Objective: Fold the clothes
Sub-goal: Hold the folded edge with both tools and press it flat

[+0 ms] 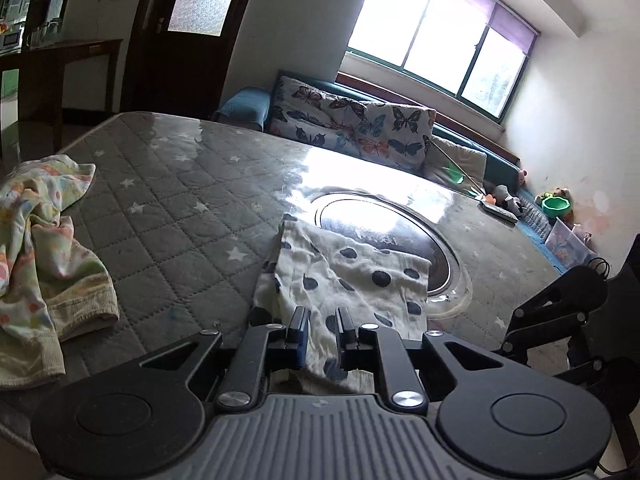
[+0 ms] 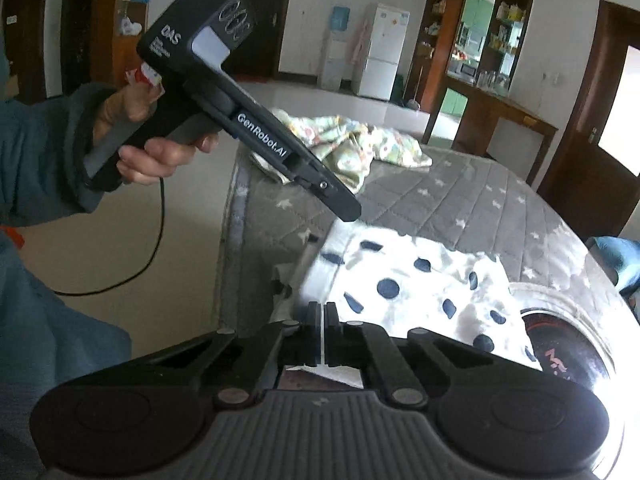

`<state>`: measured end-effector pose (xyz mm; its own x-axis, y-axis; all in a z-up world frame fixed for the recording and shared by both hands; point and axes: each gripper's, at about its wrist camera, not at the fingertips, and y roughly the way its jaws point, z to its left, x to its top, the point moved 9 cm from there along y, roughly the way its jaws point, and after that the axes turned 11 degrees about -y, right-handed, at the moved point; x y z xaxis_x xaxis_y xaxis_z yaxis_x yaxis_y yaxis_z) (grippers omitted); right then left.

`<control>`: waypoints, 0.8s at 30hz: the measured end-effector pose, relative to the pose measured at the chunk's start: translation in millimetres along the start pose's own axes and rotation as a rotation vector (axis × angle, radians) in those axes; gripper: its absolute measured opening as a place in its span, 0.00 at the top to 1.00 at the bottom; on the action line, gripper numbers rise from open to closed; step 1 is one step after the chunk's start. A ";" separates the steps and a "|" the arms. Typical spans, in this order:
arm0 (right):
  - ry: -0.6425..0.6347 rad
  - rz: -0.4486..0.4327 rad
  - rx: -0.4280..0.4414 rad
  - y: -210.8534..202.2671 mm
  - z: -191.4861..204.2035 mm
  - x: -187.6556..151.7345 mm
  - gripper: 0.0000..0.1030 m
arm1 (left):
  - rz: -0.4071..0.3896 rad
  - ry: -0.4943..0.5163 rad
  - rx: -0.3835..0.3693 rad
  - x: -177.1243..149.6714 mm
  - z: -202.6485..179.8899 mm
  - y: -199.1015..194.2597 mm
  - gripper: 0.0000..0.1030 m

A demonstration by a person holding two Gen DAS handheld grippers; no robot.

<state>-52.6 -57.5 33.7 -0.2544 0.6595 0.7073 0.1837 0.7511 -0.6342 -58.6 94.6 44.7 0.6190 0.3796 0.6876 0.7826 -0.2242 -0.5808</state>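
Note:
A white cloth with dark blue dots point(image 1: 352, 280) lies on the grey quilted table cover point(image 1: 180, 200), partly over a round glass turntable point(image 1: 384, 232). My left gripper point(image 1: 322, 328) has its fingers a little apart, with the cloth's near edge running between them. In the right wrist view the same cloth point(image 2: 420, 280) lies ahead. My right gripper point(image 2: 321, 320) is shut on a thin edge of that cloth. The left gripper point(image 2: 344, 210), held by a hand, points down at the cloth's far edge there.
A crumpled pastel printed garment point(image 1: 44, 240) lies at the table's left; it also shows in the right wrist view point(image 2: 352, 144). A butterfly cushion point(image 1: 352, 124) and toys point(image 1: 554, 202) sit on the bench under the window. The table edge drops to the floor point(image 2: 160, 240).

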 end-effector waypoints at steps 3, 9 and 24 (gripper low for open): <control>-0.001 -0.006 0.028 -3.3 10.7 -0.4 0.99 | 0.019 -0.007 0.029 -4.7 6.4 4.8 0.84; -0.063 0.053 -0.019 18.8 19.8 -11.7 0.83 | 0.000 0.008 0.047 -2.4 10.7 9.6 0.55; -0.009 0.041 -0.015 25.5 8.5 -11.6 0.83 | 0.014 0.003 0.014 -0.7 6.4 17.7 0.87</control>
<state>-53.0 -46.2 6.7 -0.2552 0.6894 0.6780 0.2082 0.7239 -0.6577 -45.6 96.1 31.2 0.6298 0.3739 0.6809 0.7731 -0.2168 -0.5961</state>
